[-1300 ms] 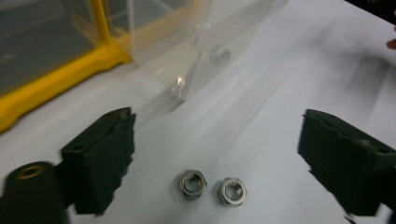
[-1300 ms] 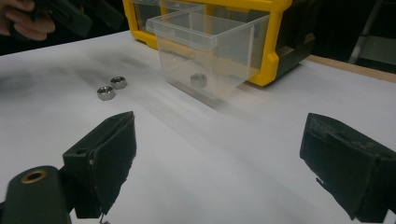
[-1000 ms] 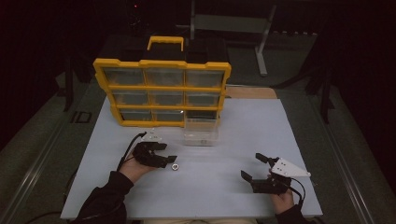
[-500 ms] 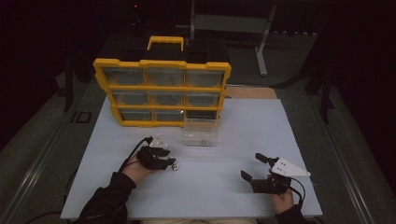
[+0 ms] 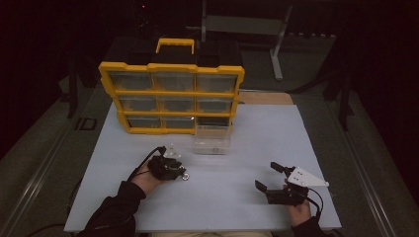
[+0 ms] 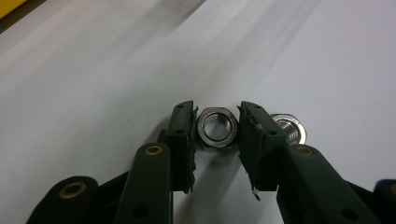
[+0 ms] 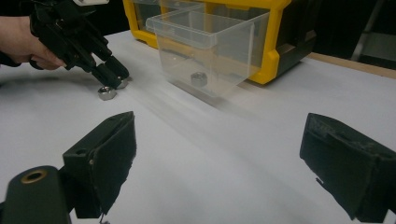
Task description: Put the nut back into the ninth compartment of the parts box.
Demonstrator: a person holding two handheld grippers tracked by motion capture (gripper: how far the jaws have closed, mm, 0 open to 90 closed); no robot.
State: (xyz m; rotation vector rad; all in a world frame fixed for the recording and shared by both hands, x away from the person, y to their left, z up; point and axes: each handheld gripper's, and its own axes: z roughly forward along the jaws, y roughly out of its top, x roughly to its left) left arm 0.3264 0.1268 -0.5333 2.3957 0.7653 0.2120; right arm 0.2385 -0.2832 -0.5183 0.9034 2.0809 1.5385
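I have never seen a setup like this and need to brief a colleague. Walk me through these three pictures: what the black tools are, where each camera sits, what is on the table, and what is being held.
There is no robot here. A person holds a hand-operated two-jaw gripper in each hand, over a white table.

The high view looks down from above the person's side. The other two pictures come from cameras riding on the grippers, looking along their black jaws.

On the table stands a yellow organizer with clear drawers. One clear drawer is pulled out in front of it; the right gripper view shows a nut in it.

The left gripper has its jaws on either side of a steel hex nut lying on the table. Whether they already pinch it is hard to tell. A second nut lies just beside.

The right gripper is open and holds nothing.
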